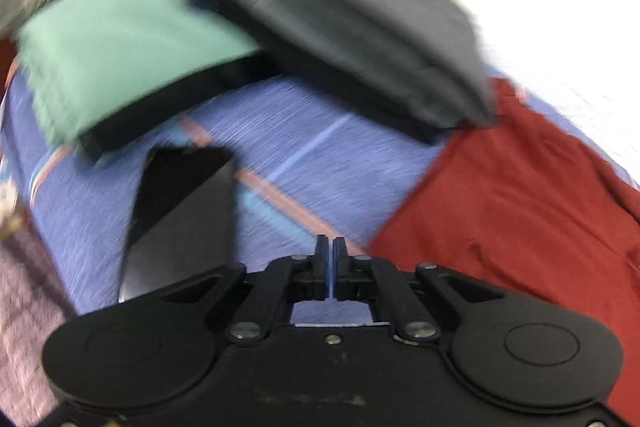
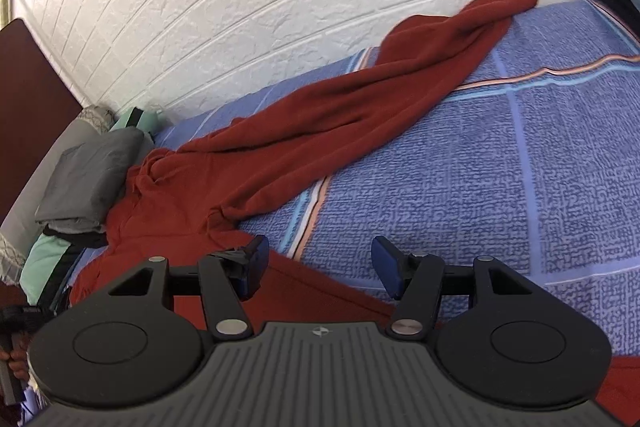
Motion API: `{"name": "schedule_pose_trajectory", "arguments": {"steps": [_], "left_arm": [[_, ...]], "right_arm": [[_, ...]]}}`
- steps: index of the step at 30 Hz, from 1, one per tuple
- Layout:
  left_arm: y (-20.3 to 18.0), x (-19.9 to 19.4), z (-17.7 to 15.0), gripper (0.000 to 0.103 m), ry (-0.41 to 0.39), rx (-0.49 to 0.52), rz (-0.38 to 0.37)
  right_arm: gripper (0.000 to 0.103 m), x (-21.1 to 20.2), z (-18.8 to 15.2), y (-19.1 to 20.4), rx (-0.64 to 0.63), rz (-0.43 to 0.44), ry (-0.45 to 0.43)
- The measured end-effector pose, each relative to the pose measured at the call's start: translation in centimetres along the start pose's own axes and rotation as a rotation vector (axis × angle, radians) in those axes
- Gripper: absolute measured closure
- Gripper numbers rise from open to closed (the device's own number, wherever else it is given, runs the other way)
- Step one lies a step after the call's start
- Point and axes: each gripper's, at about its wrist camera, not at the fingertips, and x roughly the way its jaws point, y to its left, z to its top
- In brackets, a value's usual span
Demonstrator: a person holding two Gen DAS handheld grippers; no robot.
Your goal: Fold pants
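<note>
Rust-red pants (image 2: pixel 320 115) lie unfolded on the blue bedspread (image 2: pixel 500 167). Their legs stretch away to the far wall and the waist end lies near me. My right gripper (image 2: pixel 320 267) is open and empty, just above the near part of the pants. In the blurred left wrist view the pants (image 1: pixel 520 195) lie at the right. My left gripper (image 1: pixel 331 255) is shut and empty over the bedspread (image 1: pixel 304 147), left of the pants.
A stack of folded clothes lies by the pillow: a grey piece (image 1: pixel 340 7) on top, a green one (image 1: pixel 120 39) beside it, also in the right wrist view (image 2: pixel 92 179). A black phone (image 1: pixel 184 203) lies on the bed. The white brick-pattern wall (image 2: pixel 240 7) is behind.
</note>
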Motion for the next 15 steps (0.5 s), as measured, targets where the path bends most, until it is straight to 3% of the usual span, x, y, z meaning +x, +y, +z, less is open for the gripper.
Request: {"name": "schedule_pose_trajectory", "arguments": {"steps": [6,15], "left_arm": [[-7.0,-0.3,2.6,0.079,-0.044,0.133,-0.149],[-20.4,0.6,1.2,0.077,0.02,0.349,-0.387]], "right_arm": [[0.008,-0.7,1.9,-0.5,-0.046,-0.052,-0.053],[0.009,-0.4,5.9,-5.4,-0.023,-0.166,-0.127]]}}
